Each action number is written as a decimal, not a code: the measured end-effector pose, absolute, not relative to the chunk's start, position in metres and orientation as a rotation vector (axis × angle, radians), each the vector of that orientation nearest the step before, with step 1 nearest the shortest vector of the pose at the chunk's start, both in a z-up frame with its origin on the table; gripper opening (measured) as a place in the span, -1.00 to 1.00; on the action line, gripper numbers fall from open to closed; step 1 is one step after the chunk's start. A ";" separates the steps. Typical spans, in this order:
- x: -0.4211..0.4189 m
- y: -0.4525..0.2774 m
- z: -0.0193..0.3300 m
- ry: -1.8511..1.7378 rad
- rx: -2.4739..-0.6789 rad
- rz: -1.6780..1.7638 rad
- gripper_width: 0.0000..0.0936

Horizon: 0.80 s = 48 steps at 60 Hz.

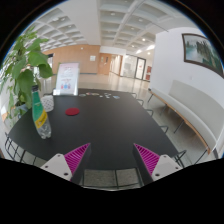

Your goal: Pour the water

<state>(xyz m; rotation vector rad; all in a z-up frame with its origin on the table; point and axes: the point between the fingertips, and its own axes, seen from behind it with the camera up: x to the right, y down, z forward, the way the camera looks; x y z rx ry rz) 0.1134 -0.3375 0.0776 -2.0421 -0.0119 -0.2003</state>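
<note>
Although a standing sign [67, 78] beyond the far end of the desk [105, 125] carries print, none of it can be read; it shows only as a pale upright panel with a blue band near its foot. A framed picture [198, 50] hangs on the white wall to the right, its content too small to make out. The clear plastic bottle [41, 116] bears a green label on which no writing can be made out.

Desk surface: dark, smooth and matt, long and rectangular, running away from the camera. Bottle: transparent, slender, upright, standing on the desk near its left edge, ahead of and well to the left of the left finger. Its liquid level cannot be judged. Beside it at the desk's left edge stands a leafy green plant [25, 62]. A small round red object [72, 112], flat and disc-like, lies on the desk beyond the bottle, apart from it. Small pale marks lie further up the desk, too small to identify. A long white bench [195, 112] with a backrest runs along the right wall. The floor beyond is pale and glossy under a panelled ceiling.

Tongs [110, 157]: both fingers spread wide, ribbed magenta pads [76, 155] facing inward, with bare desk showing between them. They hold nothing and touch nothing; the bottle stands clear outside their span.
</note>
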 end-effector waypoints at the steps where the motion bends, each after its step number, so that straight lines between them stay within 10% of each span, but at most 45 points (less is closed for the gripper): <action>1: 0.105 -0.338 0.076 -0.020 -2.042 -0.190 0.86; 34: -0.143 -0.234 0.057 -0.119 -1.924 0.046 0.82; 48: -0.150 -0.193 0.053 -0.089 -1.853 0.003 0.11</action>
